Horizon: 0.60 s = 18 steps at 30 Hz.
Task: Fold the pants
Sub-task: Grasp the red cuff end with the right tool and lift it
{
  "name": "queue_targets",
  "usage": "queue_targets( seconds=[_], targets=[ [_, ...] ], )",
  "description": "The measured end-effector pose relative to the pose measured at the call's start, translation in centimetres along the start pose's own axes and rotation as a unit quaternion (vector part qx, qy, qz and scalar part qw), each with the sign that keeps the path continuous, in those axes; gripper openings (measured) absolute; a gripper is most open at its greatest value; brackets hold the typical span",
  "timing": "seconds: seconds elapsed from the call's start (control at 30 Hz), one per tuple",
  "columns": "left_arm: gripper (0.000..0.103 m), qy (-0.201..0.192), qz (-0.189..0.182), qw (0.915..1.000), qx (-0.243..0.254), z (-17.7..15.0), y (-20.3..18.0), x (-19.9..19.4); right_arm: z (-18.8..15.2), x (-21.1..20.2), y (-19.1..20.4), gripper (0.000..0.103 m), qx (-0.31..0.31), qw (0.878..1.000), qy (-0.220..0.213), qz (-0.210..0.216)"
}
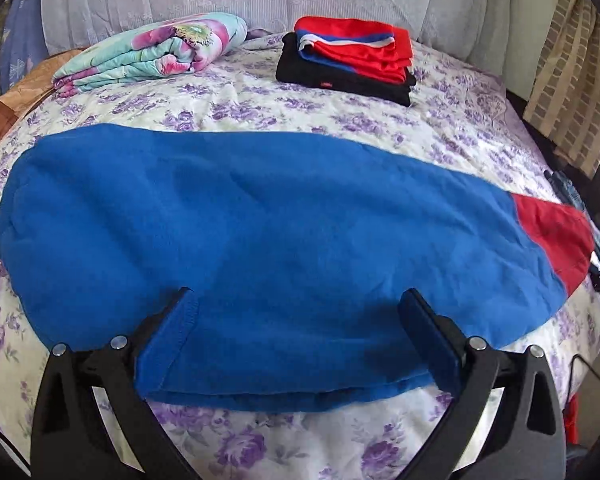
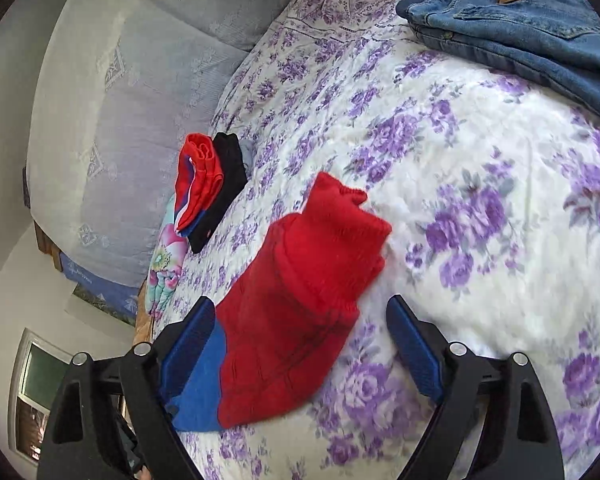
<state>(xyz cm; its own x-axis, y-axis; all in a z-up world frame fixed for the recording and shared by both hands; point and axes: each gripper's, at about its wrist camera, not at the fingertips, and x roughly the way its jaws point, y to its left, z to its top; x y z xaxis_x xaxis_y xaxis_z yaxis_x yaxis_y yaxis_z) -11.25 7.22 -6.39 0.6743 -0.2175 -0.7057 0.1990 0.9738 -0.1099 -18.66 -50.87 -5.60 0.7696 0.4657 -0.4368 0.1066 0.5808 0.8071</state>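
Blue and red pants (image 1: pixel 260 216) lie spread flat across the flowered bed (image 1: pixel 300 112).

The left hand-held gripper (image 1: pixel 296 312) straddles the blue near edge, jaws wide, gripping nothing; the right hand-held gripper (image 2: pixel 300 320) gapes over the red waistband end, empty too.

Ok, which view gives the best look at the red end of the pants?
The right wrist view: the red end of the pants fills the middle, bunched on the bedspread, between the open right gripper. The left wrist view shows mostly the blue part and only a red sliver at its right edge.
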Motion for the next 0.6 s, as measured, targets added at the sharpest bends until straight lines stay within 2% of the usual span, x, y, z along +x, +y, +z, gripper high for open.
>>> queue_targets(
  seconds=[0.1,0.2,0.27,0.33,0.37,0.53,0.6],
  targets=[
    [0.099,-0.007,0.008,0.9999,0.009,-0.1,-0.2,0.0,1.1,1.9,0.4,0.088,-0.012,1.000,0.011,-0.003],
    [0.099,-0.010,-0.004,0.9999,0.002,-0.1,0.3,-0.2,1.0,3.2,1.6,0.083,-0.069,0.997,0.016,-0.029],
    [0.099,-0.012,-0.009,0.9999,0.000,-0.2,0.5,-0.2,0.5,3.2,1.3,0.054,-0.088,0.995,0.013,-0.036],
    [0.099,-0.013,-0.009,0.9999,0.001,-0.2,0.4,-0.2,0.3,2.7,0.3,0.041,-0.077,0.997,0.006,-0.016],
    [0.099,-0.013,-0.009,0.9999,0.002,-0.2,0.4,-0.2,0.3,2.5,0.1,0.038,-0.073,0.997,0.002,-0.003],
    [0.099,-0.014,-0.013,0.9998,0.000,-0.2,0.4,-0.2,0.0,1.5,0.3,0.038,-0.066,0.997,-0.022,0.021],
    [0.099,-0.015,-0.016,0.9998,-0.001,-0.2,0.4,-0.3,-0.1,1.2,0.0,0.048,-0.045,0.998,-0.032,0.042]
  ],
)
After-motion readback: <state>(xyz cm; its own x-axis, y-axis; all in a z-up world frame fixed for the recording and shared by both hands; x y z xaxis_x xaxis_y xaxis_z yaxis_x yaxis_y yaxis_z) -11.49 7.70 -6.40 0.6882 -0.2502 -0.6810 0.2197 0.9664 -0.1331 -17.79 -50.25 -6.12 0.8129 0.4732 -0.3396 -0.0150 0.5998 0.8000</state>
